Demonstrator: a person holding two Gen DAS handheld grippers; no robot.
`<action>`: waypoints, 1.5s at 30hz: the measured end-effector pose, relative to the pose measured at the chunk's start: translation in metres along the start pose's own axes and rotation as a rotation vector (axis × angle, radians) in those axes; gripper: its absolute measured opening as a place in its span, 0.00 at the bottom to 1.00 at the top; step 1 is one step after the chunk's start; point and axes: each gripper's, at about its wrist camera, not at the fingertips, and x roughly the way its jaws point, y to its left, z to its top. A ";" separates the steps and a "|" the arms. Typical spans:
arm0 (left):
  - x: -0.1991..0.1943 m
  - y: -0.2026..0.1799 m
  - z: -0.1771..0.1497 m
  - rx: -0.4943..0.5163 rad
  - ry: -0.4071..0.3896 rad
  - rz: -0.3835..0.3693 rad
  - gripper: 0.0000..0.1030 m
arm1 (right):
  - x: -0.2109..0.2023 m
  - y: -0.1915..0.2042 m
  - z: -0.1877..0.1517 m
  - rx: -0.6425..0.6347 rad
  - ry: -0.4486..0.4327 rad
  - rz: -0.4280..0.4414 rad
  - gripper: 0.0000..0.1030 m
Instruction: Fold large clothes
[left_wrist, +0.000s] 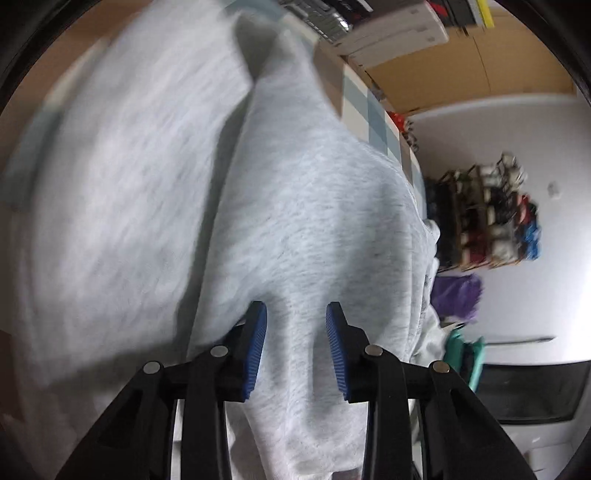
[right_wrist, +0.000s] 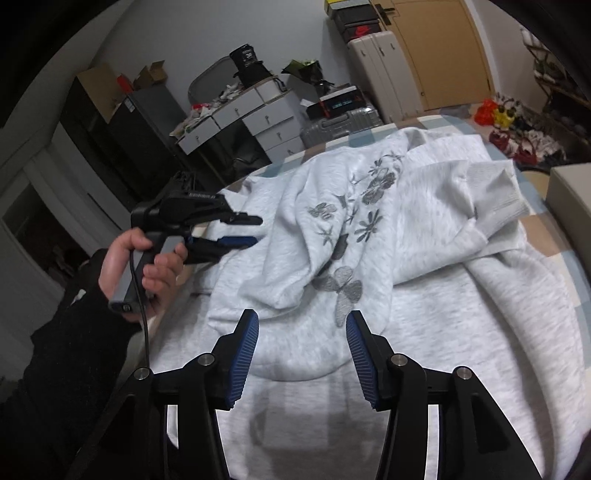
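Leftmost in the right wrist view, a bare hand (right_wrist: 147, 258) with a black sleeve grips the handle of the left gripper (right_wrist: 255, 230), which reaches in from the left edge of the bed; its two fingers, one black above and one blue-padded below, stand slightly apart with no cloth between them at the tips, just beside the edge of the fabric. Beside it, filling the middle of that view, lies the light grey sweatshirt (right_wrist: 424, 295), bunched and partly folded over itself on a pale checked bedcover (right_wrist: 546, 236). Its long axis runs roughly from the near edge away toward the far right, where a ribbed cuff or hem (right_wrist: 506, 192) lies uppermost. Grey embroidered flowers and a butterfly (right_wrist: 347, 291) run down a raised fold near the centre. The right gripper (right_wrist: 301, 321) hovers above the near part of the garment with its blue pads wide apart and nothing between them. Behind the bed stand a white drawer unit (right_wrist: 258, 122), a silver suitcase (right_wrist: 340, 125) and a black box marked "36" (right_wrist: 248, 59); other lettering is too small to read. In the left wrist view the same grey cloth (left_wrist: 303, 221) fills most of the frame, blurred on the left, with a raised ridge running away up the picture; the blue pads (left_wrist: 255, 347) are spread apart above it, and whether they touch the fabric cannot be told. At far right, a cluttered shelf rack (left_wrist: 487, 214) stands against a white wall.
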 end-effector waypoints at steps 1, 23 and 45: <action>-0.005 -0.012 0.000 0.045 -0.018 0.030 0.27 | 0.000 -0.001 -0.001 0.021 0.002 0.018 0.48; 0.071 -0.134 -0.012 0.366 0.037 0.240 0.44 | -0.037 0.003 0.011 0.063 -0.056 0.072 0.56; 0.077 -0.168 -0.003 0.469 0.073 0.228 0.49 | -0.036 -0.002 0.012 0.103 -0.025 0.069 0.61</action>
